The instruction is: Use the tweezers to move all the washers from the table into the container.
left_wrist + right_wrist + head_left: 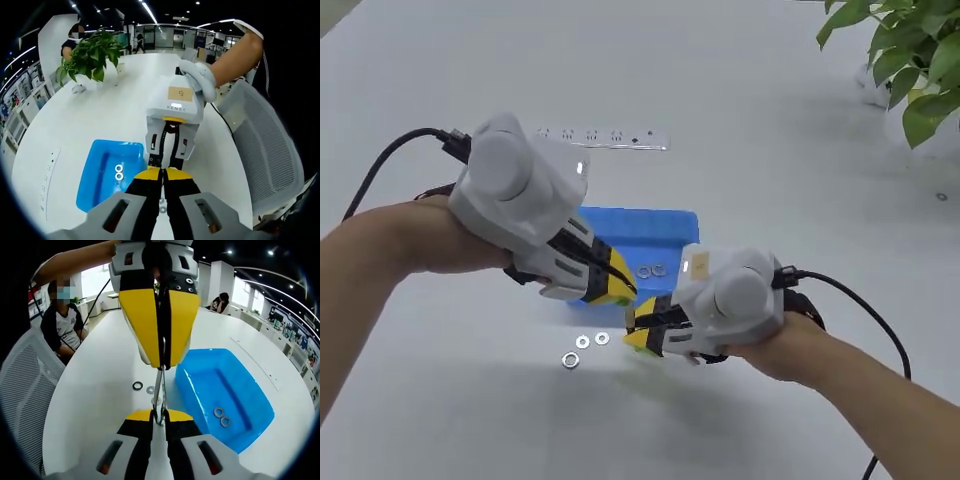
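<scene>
Tweezers (159,390), slim bright metal, pinched by left claw (161,365) and right claw (159,416).

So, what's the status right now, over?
Left gripper and right gripper both shut on tweezers. Two washers in container, three on table. Nothing in the way.

Open-plan office, long white desk (100,110), mesh chair (270,150), ceiling strip lights (149,11), potted plant (92,55)

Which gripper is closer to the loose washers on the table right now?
Right, narrowly. The right gripper sits low beside the loose washers, jaws aimed at them. The left gripper hangs above and behind them, by the container. Both grip the tweezers.
</scene>
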Available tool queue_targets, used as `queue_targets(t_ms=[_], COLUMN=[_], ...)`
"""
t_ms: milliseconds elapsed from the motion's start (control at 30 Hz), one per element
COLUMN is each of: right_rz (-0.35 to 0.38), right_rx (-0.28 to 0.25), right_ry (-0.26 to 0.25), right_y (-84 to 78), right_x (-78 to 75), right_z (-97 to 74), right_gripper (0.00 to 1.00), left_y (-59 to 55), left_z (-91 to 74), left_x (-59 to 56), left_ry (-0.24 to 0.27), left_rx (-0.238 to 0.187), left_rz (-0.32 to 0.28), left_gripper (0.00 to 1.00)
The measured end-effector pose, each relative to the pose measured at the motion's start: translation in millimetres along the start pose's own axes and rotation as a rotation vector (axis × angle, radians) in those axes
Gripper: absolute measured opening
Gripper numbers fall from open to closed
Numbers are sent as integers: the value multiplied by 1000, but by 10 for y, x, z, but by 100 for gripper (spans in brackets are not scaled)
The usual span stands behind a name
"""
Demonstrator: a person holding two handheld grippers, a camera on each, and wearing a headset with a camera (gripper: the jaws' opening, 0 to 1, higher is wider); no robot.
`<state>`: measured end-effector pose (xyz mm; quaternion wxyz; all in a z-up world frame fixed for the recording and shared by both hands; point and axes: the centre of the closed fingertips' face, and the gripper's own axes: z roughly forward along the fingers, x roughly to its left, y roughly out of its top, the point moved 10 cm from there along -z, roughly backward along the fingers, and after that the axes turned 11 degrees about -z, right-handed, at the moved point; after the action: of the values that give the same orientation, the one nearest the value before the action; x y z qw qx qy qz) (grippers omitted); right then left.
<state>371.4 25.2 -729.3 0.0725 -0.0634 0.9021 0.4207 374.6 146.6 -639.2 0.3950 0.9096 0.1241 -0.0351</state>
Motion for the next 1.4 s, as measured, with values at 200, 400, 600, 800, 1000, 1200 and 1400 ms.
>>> queue_targets(t_ms=[200,400,600,800,1000,1200,1400], right_rz=[5,-2,3,-11,-27,-41,-50], right_rx=[1,9,1,-1,-2,3,1], right_ry=[0,-1,-9,-9,-23,-27,-36], right_y=[4,9,26,91,171,254,337], right_x=[6,13,24,31,36,62,43], right_z=[2,-2,-27,-69,-140,-205,-292], right_gripper=[10,10,10,10,10,10,10], left_y=[-2,19,39,85,149,209,290], left_z=[-4,4,-22,-68,-140,-209,-285], left_x=[-13,-25,-50,-103,-164,-217,-257], left_ry=[2,4,9,14,30,29,41], left_rx=[4,15,17,16,12,17,9], left_rz=[3,20,25,30,45,52,63], left_gripper=[5,5,5,5,5,5,5])
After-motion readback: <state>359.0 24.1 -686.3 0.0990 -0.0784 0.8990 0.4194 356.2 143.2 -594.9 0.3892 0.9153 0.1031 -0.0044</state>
